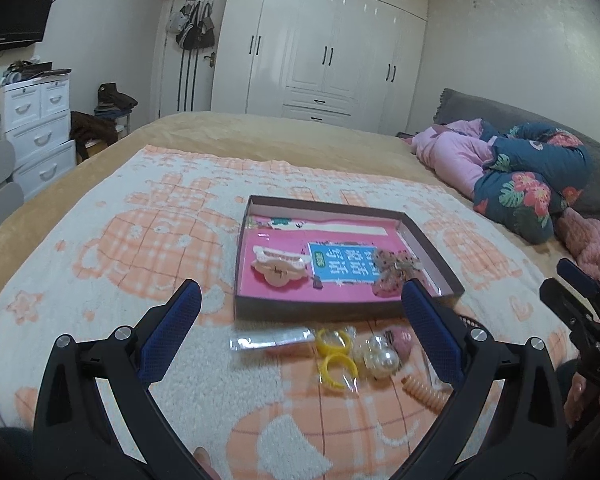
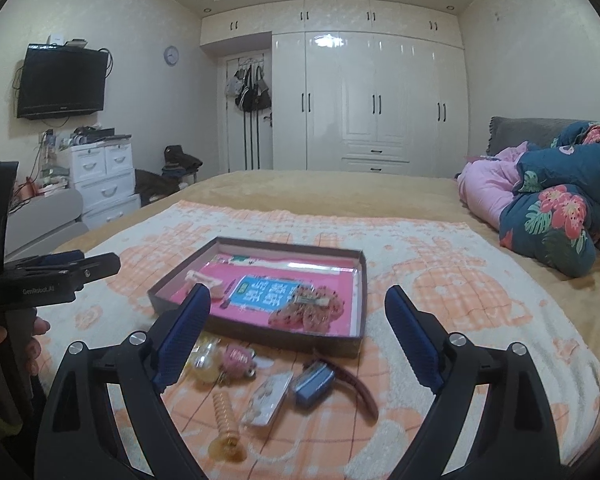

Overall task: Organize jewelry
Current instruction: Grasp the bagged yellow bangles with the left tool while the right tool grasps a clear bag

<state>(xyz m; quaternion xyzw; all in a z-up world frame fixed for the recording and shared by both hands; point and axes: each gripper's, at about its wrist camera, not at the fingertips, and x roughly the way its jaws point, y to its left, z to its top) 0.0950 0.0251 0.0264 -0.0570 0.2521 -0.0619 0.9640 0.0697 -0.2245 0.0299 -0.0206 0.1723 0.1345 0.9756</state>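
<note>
Both the left gripper [image 1: 300, 316] and right gripper [image 2: 298, 320] gape wide, empty (2 free tools); pick 1 small piece, the watch [image 2: 314, 384], cleanly, then lower it into the box [image 2: 336, 346].

A shallow brown box [image 2: 260, 330] with a pink bottom lies open on the towel on the bed, and it holds a peach claw hair clip [image 1: 277, 266] on the left and a pink dotted bow [image 2: 306, 310] on the right. In front of the box lie loose pieces: two yellow rings [image 1: 334, 354], pearl beads [image 1: 380, 356], a pink round hair ornament [image 2: 238, 358], a peach spiral hair tie [image 2: 226, 416] and a blue watch with brown strap [image 2: 314, 382].
</note>
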